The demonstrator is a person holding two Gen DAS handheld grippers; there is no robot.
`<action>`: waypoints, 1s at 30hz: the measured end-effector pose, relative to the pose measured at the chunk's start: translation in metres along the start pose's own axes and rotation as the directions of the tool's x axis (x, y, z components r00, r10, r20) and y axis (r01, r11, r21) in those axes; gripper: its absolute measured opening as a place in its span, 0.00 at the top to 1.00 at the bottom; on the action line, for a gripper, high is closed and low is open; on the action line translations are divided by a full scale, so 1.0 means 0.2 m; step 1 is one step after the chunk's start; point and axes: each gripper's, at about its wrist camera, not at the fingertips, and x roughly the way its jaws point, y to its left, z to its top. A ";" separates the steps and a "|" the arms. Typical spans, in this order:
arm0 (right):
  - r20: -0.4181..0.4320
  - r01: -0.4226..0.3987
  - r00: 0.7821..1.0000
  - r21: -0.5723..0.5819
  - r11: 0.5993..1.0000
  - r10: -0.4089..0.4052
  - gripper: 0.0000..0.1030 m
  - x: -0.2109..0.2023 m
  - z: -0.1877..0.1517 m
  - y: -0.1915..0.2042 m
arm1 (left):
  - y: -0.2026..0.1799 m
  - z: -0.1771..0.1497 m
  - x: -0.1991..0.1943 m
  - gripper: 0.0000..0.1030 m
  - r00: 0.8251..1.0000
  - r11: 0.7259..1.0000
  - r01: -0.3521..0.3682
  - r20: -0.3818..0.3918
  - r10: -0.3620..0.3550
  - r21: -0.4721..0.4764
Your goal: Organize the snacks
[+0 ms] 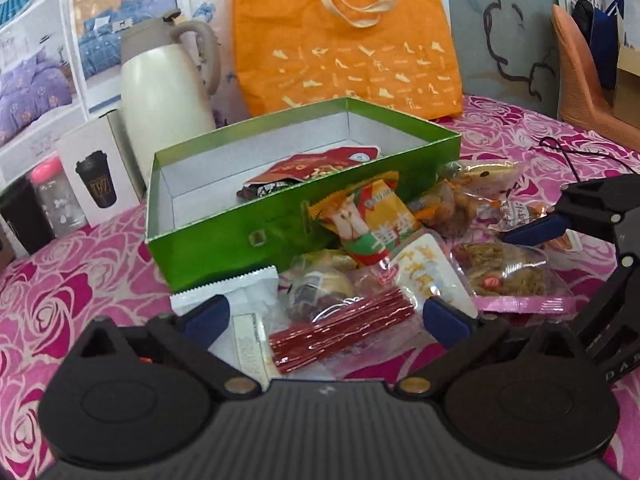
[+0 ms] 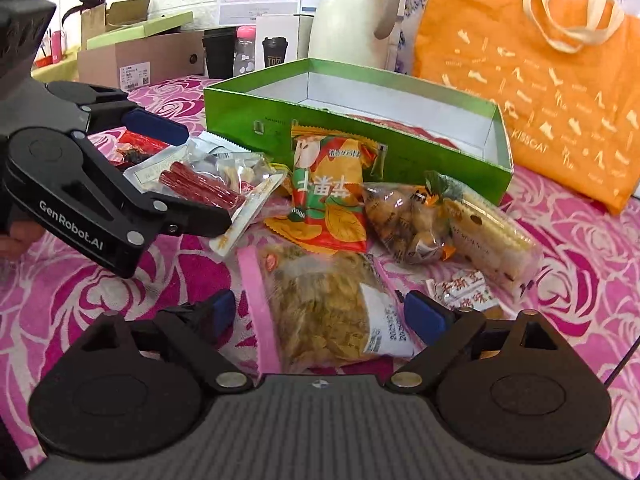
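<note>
While both grippers hang low over the pink rose-patterned cloth (image 1: 80,264), the green box (image 1: 224,236) stands open behind the heap of snacks. Inside the green box lies a red packet (image 1: 320,164), near its far wall.

In front of the green box, the left gripper (image 1: 324,314) has its fingers wide apart, on both sides of a clear pack of red sticks (image 1: 340,330); the blue pads do not touch it. A white sachet (image 1: 236,292) lies just beside this pack, close to the front wall of the green box.

The right gripper (image 2: 332,316) is also spread open, and a clear bag with pink edges (image 2: 324,308), full of yellowish dried food, lies between its fingers without being squeezed. Leaning against the front wall of the green box is an orange and green packet (image 2: 328,196). Beside it lie a bag of brown nuts (image 2: 404,220) and a pack of pale wafers (image 2: 496,232).

Behind the green box stand a cream thermos jug (image 1: 164,80) and an orange tote bag (image 1: 344,40).
</note>
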 end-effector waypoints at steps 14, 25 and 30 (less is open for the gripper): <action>0.019 0.066 0.998 -0.060 0.996 -0.065 0.12 -0.10 -0.03 0.10 | -0.14 -0.16 -0.16 0.17 0.998 0.998 0.054 -0.032 -0.054 0.007; 0.106 0.109 0.988 0.022 0.994 -0.110 0.13 -0.30 -0.06 0.06 | -0.16 -0.01 -0.14 0.01 0.940 0.836 0.340 -0.148 -0.306 0.431; 0.114 0.090 0.989 0.081 0.993 -0.099 0.13 -0.33 -0.07 0.04 | -0.10 0.02 0.03 0.02 0.888 0.799 0.449 -0.303 -0.347 0.400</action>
